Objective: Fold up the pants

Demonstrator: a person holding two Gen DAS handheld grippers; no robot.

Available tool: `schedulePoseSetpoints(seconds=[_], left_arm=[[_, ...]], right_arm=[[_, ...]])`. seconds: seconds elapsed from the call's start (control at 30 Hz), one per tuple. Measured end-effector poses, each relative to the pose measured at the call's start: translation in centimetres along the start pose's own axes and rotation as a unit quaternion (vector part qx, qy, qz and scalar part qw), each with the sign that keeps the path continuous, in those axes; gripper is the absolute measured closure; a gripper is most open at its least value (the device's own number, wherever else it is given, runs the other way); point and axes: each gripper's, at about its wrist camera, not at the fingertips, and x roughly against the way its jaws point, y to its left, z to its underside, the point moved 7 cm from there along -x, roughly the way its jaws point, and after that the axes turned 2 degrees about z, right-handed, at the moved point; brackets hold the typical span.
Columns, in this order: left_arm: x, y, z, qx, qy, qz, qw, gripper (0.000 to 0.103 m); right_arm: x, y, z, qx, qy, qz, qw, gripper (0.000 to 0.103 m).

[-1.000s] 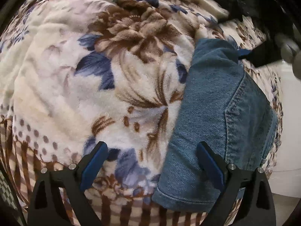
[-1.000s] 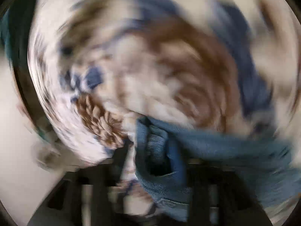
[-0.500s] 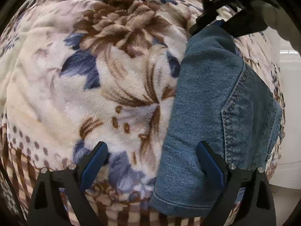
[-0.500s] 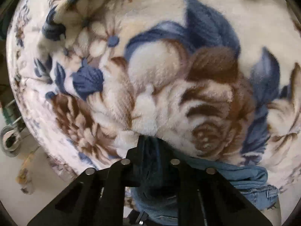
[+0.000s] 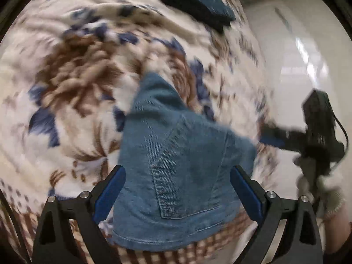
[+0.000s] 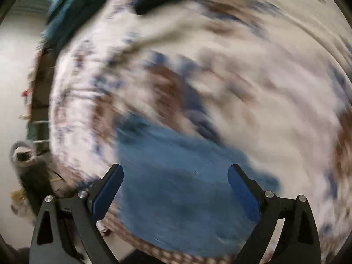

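Note:
The folded blue denim pants (image 5: 176, 165) lie on the floral blanket with a back pocket facing up. My left gripper (image 5: 178, 193) hovers over them, open, its blue pads wide on either side and not pressing the cloth. In the right wrist view, which is blurred by motion, the pants (image 6: 182, 189) fill the space under my right gripper (image 6: 176, 189). Its jaws are opening, with the denim seen between them but not gripped. From the left wrist view the right gripper (image 5: 270, 137) is off the pants' right corner, held by a gloved hand (image 5: 327, 191).
A fleece blanket (image 5: 72, 83) with brown and blue flowers covers the bed. A dark blue folded garment (image 5: 198, 6) lies at its far edge. Pale glossy floor (image 5: 297, 77) runs along the right. Small items stand on the floor (image 6: 24, 154) beside the bed.
The right gripper, shut on the pants' far edge half a second ago, has let go and swung out to the right. The left gripper has lifted and tilted; both views are smeared.

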Motion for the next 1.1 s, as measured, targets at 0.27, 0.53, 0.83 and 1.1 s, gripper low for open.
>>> schedulePoseSetpoints(seconds=[0.27,0.53,0.83,1.1], left_arm=[[-4.7,5.3,2.1,-0.029,0.052,-0.147,0.9874,0.000],[-4.9,3.7,-0.2,0.005,0.040,0.018,0.9990,0.001],[-8.5,5.9,-0.8,0.011,0.081,0.082,0.9932,0.000],[-8.7,4.1,0.0,-0.037,0.092,0.075,0.9923,0.000]], right_arm=[[-8.8,-11.7,9.5,-0.065,0.077,0.015,0.995,0.005],[-10.5,-13.2,7.3,-0.091,0.034,-0.210,0.973,0.000],[-12.8,-10.5,5.6,-0.055,0.039,-0.270,0.961,0.000],[-13.0,-8.9,5.9,0.008,0.071,-0.270,0.960,0.008]])
